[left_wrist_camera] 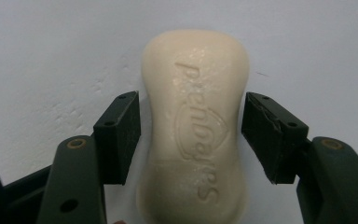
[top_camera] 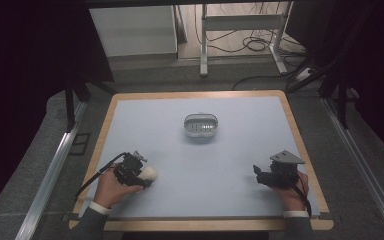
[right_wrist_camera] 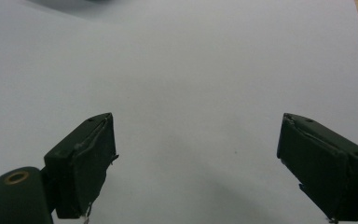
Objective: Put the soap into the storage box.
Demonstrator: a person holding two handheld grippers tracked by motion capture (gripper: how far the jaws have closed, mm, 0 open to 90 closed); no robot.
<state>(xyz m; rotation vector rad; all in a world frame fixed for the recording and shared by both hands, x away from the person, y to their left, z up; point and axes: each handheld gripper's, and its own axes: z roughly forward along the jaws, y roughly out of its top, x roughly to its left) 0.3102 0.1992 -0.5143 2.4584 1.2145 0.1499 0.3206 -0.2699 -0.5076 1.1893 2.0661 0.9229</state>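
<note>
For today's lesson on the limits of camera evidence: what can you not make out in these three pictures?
- Soap bar, left gripper view: its near end is cut off by the bottom edge.
- Soap dish, high view: too small to tell what the pale marks inside are.
- Left hand-held gripper, high view: too small to tell whether its jaws touch the soap.
- Right hand-held gripper, right gripper view: body cut off by the bottom edge.

Soap bar (left_wrist_camera: pixel 196 126): waxy cream, smooth, embossed lettering. Jaws: matt black plastic. Counter (top_camera: pixel 200 95): wood rim, matt pale-blue sheet. Soap dish (top_camera: pixel 201 126): glossy clear plastic
</note>
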